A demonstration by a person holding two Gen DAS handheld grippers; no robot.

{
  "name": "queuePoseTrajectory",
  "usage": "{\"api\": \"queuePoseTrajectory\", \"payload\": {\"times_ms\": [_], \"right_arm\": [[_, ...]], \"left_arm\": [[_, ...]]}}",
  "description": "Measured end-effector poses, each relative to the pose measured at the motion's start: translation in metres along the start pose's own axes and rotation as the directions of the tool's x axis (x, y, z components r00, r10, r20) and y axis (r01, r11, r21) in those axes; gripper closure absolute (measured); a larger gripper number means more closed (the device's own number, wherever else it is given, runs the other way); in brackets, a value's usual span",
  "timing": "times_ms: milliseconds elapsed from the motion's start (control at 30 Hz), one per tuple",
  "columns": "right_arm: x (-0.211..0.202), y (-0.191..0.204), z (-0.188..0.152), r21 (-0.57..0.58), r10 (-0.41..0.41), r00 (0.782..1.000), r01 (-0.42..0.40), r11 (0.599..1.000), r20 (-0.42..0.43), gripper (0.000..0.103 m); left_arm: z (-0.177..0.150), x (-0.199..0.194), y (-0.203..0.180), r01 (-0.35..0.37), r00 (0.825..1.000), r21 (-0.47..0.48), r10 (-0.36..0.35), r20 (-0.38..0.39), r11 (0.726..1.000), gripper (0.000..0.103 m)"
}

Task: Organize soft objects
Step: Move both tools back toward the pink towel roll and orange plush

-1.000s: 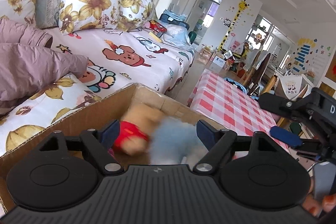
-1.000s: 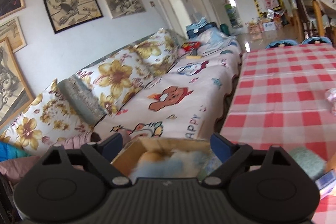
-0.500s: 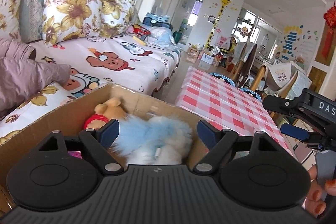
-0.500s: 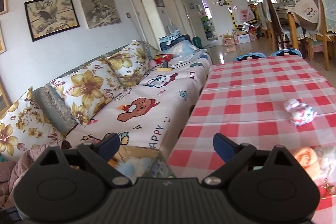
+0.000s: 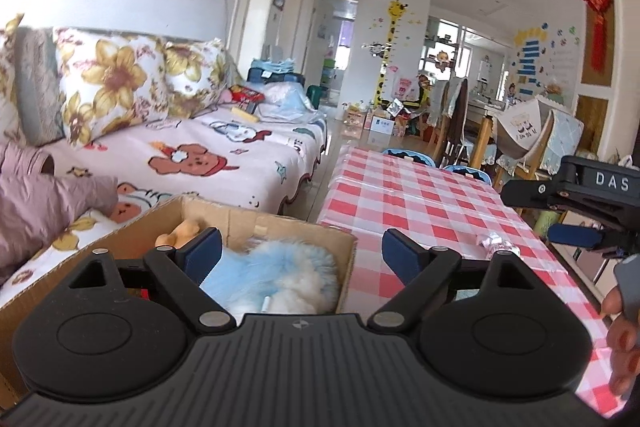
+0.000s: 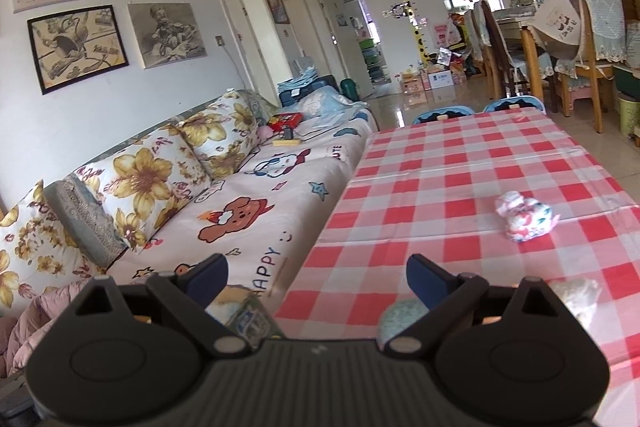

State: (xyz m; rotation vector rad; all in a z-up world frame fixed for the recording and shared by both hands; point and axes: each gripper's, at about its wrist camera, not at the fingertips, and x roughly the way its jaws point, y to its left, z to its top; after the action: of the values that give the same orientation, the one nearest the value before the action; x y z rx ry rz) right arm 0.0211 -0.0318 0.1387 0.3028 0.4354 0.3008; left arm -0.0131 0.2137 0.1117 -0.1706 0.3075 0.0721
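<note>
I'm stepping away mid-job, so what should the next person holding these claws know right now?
Left claw: open, holding nothing, above the cardboard box.
Right claw: open, holding nothing, over the checked table's near edge.
Done: fluffy blue toy and a tan plush lie in the box.
Left: the patterned soft toy out on the table, plus a pale green soft thing and a whitish one near the right claw. All go in the box.

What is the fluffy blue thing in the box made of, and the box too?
The fluffy blue toy looks like soft plush: long, wispy blue and white fur. The box looks like plain brown cardboard, matte, with creased walls. Both are guesses from looks only.
</note>
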Motion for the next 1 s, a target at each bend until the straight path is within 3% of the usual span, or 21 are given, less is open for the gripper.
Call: {"api": "queuePoseTrajectory", "payload": {"times_ms": [467,1000], "right_arm": [[-0.020,-0.042,0.001,0.022,-0.075,0.997,0.074,0.997,0.017,0.003],[-0.044,-0.093,0.003,0.080,-0.157,0.987,0.153,0.985,0.043,0.001]], "left_arm": [[-0.004,0.011,-0.008,0.050,0.999,0.101,-0.049,-0.009,0.994,0.000],[-0.014,0.021,-0.024,0.119,0.991,0.192,-0.105,-0.077,0.974,0.000]]}}
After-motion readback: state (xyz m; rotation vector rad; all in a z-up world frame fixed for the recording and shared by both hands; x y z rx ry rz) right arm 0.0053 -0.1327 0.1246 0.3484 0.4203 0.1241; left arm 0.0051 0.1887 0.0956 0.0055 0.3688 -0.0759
